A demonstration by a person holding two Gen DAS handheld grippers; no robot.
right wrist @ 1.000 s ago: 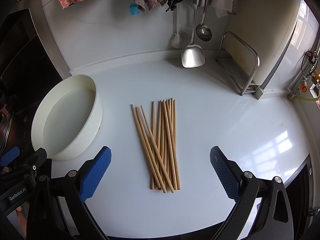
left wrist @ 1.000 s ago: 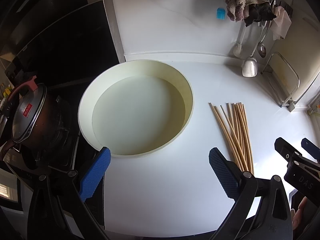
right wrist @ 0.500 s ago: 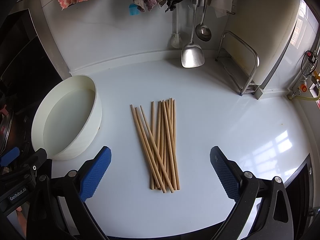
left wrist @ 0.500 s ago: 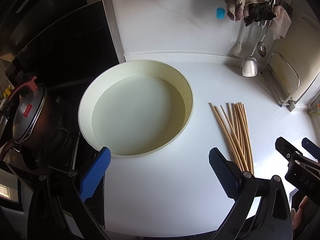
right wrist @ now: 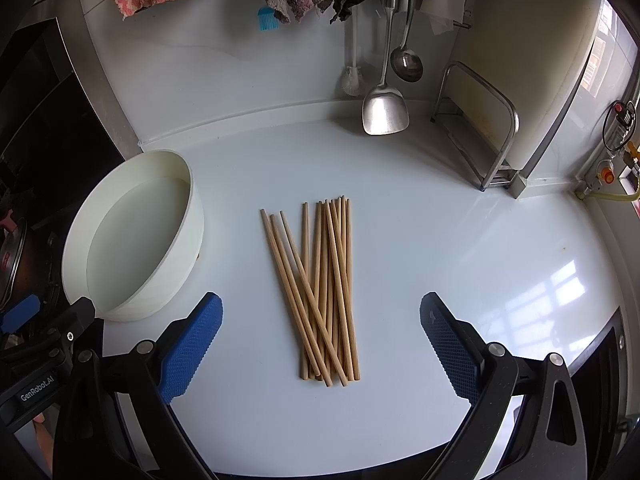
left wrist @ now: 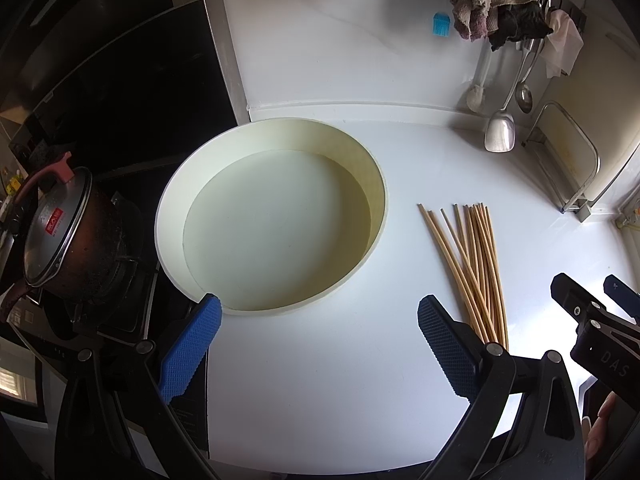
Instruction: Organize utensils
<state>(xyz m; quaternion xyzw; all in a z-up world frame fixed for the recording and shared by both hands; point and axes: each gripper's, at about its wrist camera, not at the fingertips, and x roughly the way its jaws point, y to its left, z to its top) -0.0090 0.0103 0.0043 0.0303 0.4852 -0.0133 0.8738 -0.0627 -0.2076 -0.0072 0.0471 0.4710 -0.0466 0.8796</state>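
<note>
Both claws (left wrist: 318,344) (right wrist: 320,344) gape empty; only the left view shows the pot (left wrist: 68,236).

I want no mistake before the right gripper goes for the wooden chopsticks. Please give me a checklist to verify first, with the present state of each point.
1. Right gripper jaws open and empty: ok.
2. Bundle of light wooden chopsticks lies between the jaws' line, on the white countertop: ok.
3. Chopsticks aligned: not ok, several cross each other.
4. Round cream basin beside the chopsticks, apart from them: ok.
5. Basin contains nothing: ok, left wrist view shows a bare bottom.
6. Left gripper open, away from the chopsticks: ok.
</note>
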